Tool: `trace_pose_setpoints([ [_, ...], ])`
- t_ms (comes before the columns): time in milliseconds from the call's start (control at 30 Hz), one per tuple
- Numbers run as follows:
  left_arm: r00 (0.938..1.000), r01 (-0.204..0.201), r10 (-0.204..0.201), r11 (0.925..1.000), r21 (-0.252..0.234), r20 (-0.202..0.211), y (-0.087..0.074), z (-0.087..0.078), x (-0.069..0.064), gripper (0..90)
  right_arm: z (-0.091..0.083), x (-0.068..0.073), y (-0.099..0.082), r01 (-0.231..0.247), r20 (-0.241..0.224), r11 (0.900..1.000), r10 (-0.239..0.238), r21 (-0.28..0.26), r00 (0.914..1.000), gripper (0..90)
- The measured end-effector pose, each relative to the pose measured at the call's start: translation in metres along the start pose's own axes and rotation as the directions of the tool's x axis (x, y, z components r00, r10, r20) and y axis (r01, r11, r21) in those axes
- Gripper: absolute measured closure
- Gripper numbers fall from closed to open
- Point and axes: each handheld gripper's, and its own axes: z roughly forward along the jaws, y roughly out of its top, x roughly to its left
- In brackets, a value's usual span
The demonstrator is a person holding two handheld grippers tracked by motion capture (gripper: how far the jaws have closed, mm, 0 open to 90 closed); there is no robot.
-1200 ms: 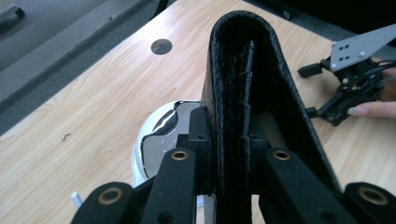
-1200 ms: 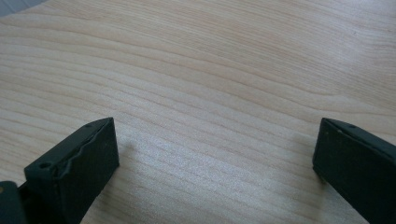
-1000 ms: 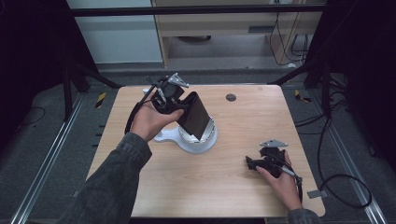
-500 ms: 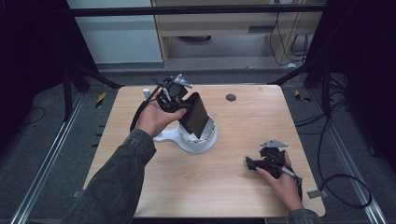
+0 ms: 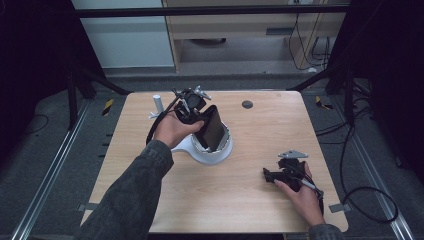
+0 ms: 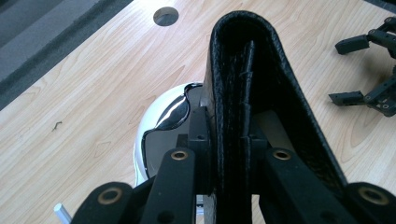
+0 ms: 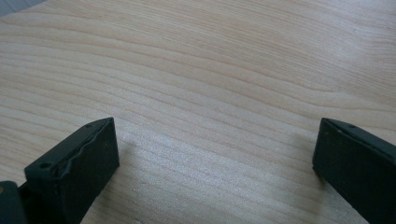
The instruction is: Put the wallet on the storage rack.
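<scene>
the left gripper (image 5: 197,117) is squeezing a black case (image 5: 211,127) above the white stand (image 5: 212,152). the right gripper (image 5: 272,175) is sitting on the table (image 5: 260,125), jaws wide apart.

Lab recording bay, wooden table (image 5: 250,200) on metal frame rails (image 5: 45,185), dark curtains (image 5: 30,60), floor cables (image 5: 370,200)

Black leather case (image 6: 247,93), glossy white stand (image 5: 210,152), pale woodgrain table (image 5: 260,200).
</scene>
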Motion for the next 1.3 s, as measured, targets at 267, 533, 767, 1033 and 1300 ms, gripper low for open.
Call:
trace_pose_setpoints([
  [267,0.9999,0.014,-0.014,0.9998,0.016,0.008,0.0,0.01,0.002,79.5,0.0,0.0,0.0,0.002,-0.002,1.0,-0.002,-0.002,1.0,0.7],
  [533,0.9989,0.04,-0.041,0.9988,0.028,0.024,0.002,0.018,0.01,79.1,0.0,0.001,0.0,0.001,-0.005,1.0,-0.001,-0.003,1.0,0.7],
  [767,0.9986,0.048,-0.049,0.9978,0.046,0.018,0.004,0.02,0.014,78.2,0.0,0.001,0.0,0.001,-0.006,1.0,-0.001,-0.003,1.0,0.7],
  [1033,0.9985,0.054,-0.054,0.9986,-0.001,-0.011,0.002,0.015,0.016,69.9,0.0,0.001,0.0,0.001,-0.006,1.0,-0.001,-0.002,1.0,0.7],
  [1300,0.998,0.042,-0.045,0.9972,-0.062,-0.045,-0.001,0.001,0.015,65.4,0.0,0.001,0.0,0.001,-0.007,1.0,-0.001,-0.002,1.0,0.7],
])
